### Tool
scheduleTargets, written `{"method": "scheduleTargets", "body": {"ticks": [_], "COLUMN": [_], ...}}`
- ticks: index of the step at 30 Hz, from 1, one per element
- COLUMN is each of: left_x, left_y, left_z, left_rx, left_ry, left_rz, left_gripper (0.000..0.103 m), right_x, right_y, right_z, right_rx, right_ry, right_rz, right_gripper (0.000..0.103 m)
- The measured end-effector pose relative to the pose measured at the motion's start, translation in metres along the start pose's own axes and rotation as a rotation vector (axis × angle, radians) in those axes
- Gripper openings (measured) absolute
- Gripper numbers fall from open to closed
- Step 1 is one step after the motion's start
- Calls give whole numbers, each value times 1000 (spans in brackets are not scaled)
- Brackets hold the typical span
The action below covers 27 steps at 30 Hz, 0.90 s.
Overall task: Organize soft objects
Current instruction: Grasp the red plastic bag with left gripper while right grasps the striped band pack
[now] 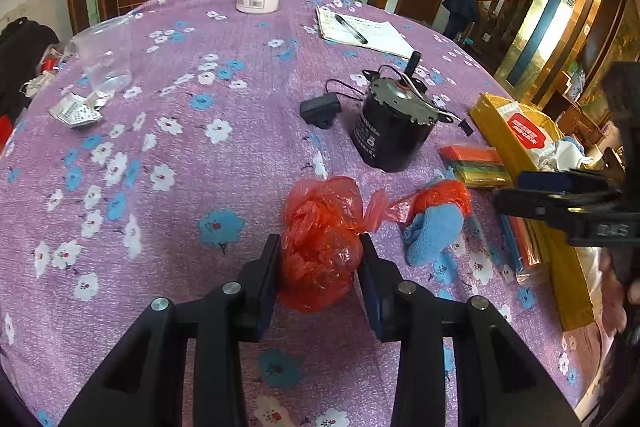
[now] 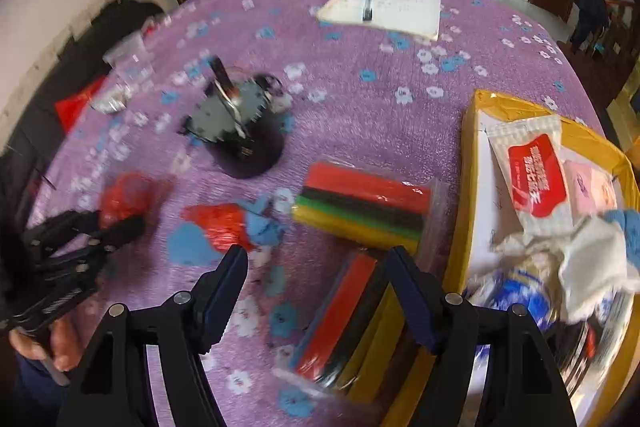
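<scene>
On the purple floral tabletop (image 1: 168, 163), left tongs (image 1: 320, 247) grip the crumpled red plastic bag (image 1: 320, 239); right tongs (image 2: 316, 267) stand open, empty. Yellow cardboard box (image 2: 472, 163) partly filled; sponge packs (image 2: 364, 207) and blue cloth (image 1: 432, 231) remain outside.

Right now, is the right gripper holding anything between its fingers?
No: the right gripper stands open over the tablecloth, pads touching nothing, with a sponge pack lying below, near its right finger.
</scene>
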State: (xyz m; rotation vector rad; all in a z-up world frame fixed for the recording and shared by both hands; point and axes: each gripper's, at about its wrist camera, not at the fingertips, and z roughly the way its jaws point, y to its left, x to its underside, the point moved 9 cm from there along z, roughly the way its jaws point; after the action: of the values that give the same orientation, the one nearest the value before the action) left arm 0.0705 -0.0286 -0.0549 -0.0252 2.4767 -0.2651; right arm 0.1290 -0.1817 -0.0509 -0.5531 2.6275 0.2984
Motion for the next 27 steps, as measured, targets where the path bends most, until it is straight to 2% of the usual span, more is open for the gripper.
{"method": "scheduleTargets", "body": {"ticks": [3,8,12,14,15,16,18,23,27], "left_x": [-1,0,0,0,0,0,1,2,2], "left_y": [-2,-3,-3,-3,-3,-3,-3,-2,-4], "left_z": [-2,-1,-1,-1,-1,0,0,1,1], "left_rx": [6,8,9,13,13,11,12,18,15], "left_ry": [-9,-5,-5,-5,-5,-5,-3,6,5], "left_rz": [3,8,7,6,7,8,9,0,13], "left_gripper": [35,35,35,35,35,35,35,35,35], "right_x": [0,4,26,44,49,51,54,76,102], "right_y": [-8,-6,28,57,67,67,57,42,50], "right_z": [13,27,12,-3,-15,-23,-35,-42,-41], "right_rx": [58,73,-102,-288,-339,-297,-155,-101,-87], "right_ry": [31,79,102,119,90,50,-16,-24,-15], "right_rz": [-31,-86,-61,-61,-73,-84,-106,-75,-109], "right_gripper": [76,78,85,85,84,84,84,84,84]}}
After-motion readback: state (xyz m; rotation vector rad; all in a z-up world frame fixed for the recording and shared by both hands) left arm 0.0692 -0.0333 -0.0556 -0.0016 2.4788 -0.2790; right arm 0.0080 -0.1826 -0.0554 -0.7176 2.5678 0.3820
